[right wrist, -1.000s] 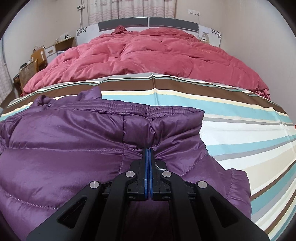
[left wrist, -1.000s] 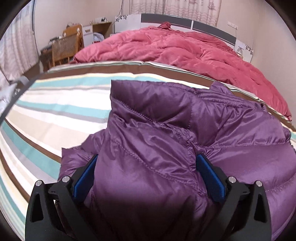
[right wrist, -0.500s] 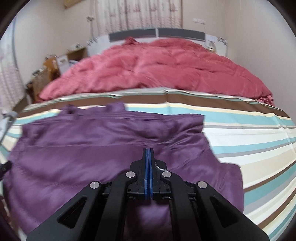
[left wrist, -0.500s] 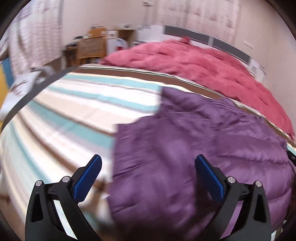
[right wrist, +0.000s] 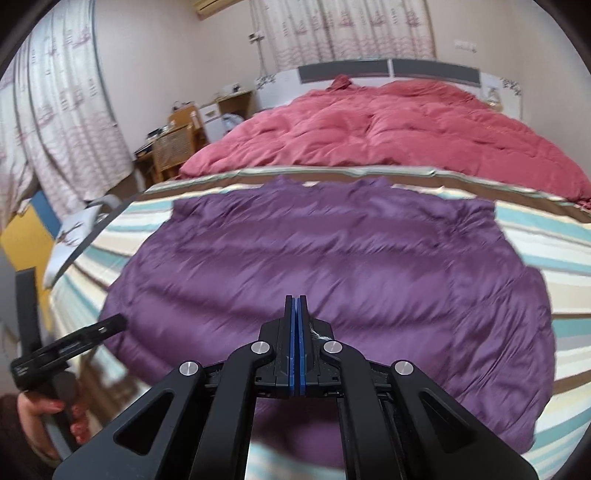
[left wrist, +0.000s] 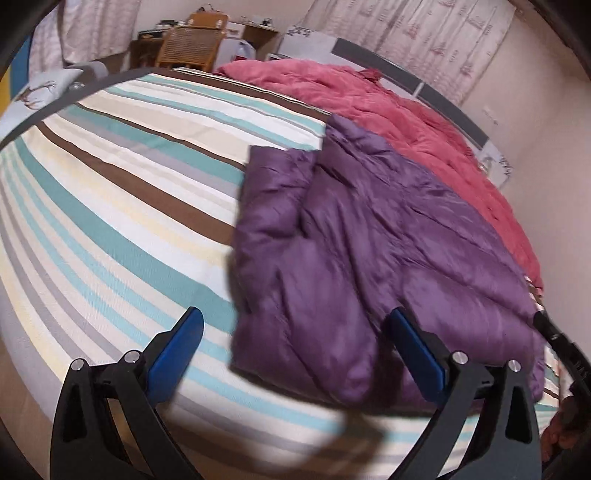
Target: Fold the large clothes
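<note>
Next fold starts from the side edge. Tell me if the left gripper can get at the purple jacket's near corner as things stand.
Probably yes. The left gripper is open and empty, the jacket corner lies just ahead between its fingers, and nothing sits on the striped sheet between.

Left wrist view: behind the left gripper (left wrist: 291,349), angled down over the bed's (left wrist: 110,206) foot and left side, close, facing the far right corner.
Right wrist view: behind the right gripper (right wrist: 295,314), angled down, facing the headboard (right wrist: 388,70), close.
Shared: jacket (left wrist: 369,251) (right wrist: 332,266), quilt (left wrist: 388,107) (right wrist: 388,125), chair (left wrist: 192,48) (right wrist: 173,147), curtains (left wrist: 417,37) (right wrist: 347,29).
</note>
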`<state>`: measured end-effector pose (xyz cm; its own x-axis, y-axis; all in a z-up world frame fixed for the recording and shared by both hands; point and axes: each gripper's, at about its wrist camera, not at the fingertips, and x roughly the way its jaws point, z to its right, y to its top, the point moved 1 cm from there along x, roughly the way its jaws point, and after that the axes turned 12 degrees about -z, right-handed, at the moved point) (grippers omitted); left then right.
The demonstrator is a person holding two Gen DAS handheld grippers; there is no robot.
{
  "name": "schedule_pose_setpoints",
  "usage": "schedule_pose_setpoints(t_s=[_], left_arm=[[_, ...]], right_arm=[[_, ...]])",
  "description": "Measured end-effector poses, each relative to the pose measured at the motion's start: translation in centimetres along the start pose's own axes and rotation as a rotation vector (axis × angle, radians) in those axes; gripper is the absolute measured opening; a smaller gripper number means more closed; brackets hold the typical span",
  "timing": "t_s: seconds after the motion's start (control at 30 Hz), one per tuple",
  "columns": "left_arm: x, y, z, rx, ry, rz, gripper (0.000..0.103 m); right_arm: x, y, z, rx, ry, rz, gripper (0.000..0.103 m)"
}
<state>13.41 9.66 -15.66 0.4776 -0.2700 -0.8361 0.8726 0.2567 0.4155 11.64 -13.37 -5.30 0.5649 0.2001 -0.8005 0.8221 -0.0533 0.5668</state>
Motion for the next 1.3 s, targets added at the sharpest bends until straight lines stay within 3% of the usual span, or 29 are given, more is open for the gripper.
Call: schedule_pose_setpoints(t_s=[0.07, 0.17, 0.33, 0.5, 0.6, 0.73, 0.83, 1.03, 1.3], left_arm=[[-0.4, -0.7, 0.4, -0.009, -0.05, -0.006, 0.089], [-0.5, -1.6, 0.8, -0.024, -0.074, 0.005, 0.089], [-0.3, -1.8, 0.4, -0.118, -0.195, 0.024, 0.084], [0.8, -1.2, 0.3, -0.184, -0.269, 0.054, 0.074], [1.9, -0.6, 0.6, -0.214, -0.304, 0.06, 0.059], [2.5, 0.0, 0.9, -0.251, -0.337, 0.072, 0.026], [0.5, 0.1, 3.6, -0.126, -0.269, 0.165, 0.019], [-2.5, 0.1, 7.4, 0.048, -0.217, 0.278, 0.017], [-6.6, -1.0, 12.7, 0.32, -0.135, 0.399, 0.017]], right_arm=[[0.3, -0.6, -0.5, -0.009, 0.011, -0.014, 0.001], [1.7, -0.9, -0.7, -0.008, -0.003, -0.058, 0.001], [5.0, -1.2, 0.4, 0.03, 0.02, -0.136, 0.001], [5.5, -1.3, -0.5, -0.009, -0.036, -0.157, 0.001], [5.5, -1.7, -0.6, -0.005, -0.044, -0.152, 0.001], [5.8, -1.8, -0.4, -0.001, -0.036, -0.15, 0.001], [5.9, -2.0, 0.4, 0.051, 0.011, -0.149, 0.001], [5.6, -2.6, 0.3, 0.061, -0.003, -0.115, 0.001], [5.1, -3.1, 1.5, 0.143, 0.069, -0.094, 0.001]])
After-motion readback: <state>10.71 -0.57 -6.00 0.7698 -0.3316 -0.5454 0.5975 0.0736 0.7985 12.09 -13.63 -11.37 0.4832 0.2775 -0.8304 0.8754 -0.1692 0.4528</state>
